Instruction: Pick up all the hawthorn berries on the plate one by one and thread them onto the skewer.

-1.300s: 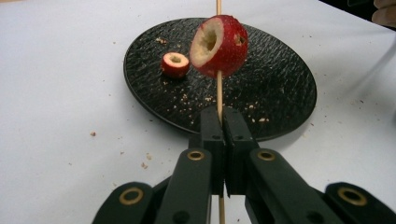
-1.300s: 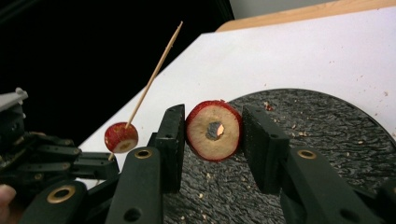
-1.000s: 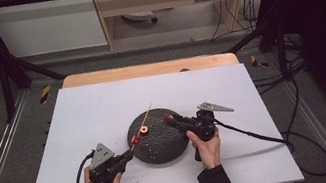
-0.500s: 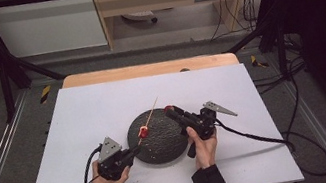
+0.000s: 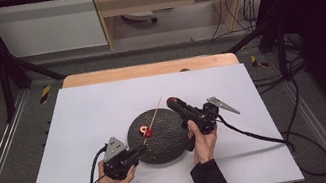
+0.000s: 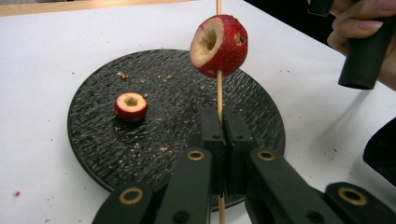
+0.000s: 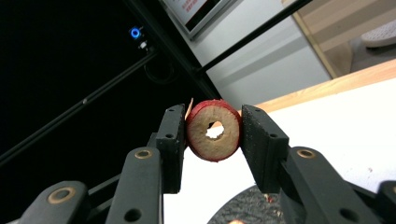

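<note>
fruit ring lined up with the skewer tip

the right gripper point(image 5: 173, 103) has moved in over the plate point(image 5: 175, 142) since a second ago, its jaws clamped on a cored fruit ring point(image 7: 214, 130) close to the stick's tip. the left gripper point(image 5: 141, 147), jaws pinched tight on the skewer point(image 6: 219, 88), has swung it up at a slant. one fruit point(image 6: 219, 45) sits threaded; a slice point(image 6: 131, 106) lies on the plate. threading looks next.

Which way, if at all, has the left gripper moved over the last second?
Yes, slightly. In the high view the left gripper, shut on the skewer, has edged right, closer to the black plate.
</note>
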A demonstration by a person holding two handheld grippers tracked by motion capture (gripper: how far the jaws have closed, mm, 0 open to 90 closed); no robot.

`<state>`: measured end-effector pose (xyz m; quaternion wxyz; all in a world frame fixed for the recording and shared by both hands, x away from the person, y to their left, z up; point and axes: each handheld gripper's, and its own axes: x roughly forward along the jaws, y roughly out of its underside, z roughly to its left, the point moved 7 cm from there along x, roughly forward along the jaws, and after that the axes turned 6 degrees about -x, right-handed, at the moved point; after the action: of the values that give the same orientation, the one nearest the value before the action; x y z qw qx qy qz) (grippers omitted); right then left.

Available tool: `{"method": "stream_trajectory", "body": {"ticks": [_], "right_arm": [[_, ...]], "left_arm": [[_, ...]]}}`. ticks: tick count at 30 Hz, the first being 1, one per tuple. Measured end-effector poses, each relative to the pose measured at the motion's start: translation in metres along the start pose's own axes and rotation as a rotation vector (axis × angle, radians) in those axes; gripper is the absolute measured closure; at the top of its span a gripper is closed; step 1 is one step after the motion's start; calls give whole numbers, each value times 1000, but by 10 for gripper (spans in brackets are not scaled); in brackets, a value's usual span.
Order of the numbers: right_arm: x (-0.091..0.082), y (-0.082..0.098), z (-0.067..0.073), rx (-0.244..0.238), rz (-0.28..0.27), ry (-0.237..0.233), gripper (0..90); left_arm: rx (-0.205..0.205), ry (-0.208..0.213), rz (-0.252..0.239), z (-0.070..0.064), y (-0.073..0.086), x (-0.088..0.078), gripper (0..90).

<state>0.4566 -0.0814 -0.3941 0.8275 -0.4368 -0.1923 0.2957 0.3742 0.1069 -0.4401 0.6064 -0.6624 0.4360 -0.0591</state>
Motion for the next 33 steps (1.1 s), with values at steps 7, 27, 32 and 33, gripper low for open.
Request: {"method": "stream_trajectory", "body": {"ticks": [7,27,32,33], "right_arm": [[1,-7,-1,15,-66,5,619],[9,-8,-5,70,-149,6,619],[8,-8,-5,72,-154,2,619],[8,-8,-4,72,-154,0,619]], "left_arm": [[9,15,11,-4,6,1,883],[20,36,23,-9,8,3,883],[24,40,26,-12,9,4,883],[24,42,27,-12,9,4,883]]}}
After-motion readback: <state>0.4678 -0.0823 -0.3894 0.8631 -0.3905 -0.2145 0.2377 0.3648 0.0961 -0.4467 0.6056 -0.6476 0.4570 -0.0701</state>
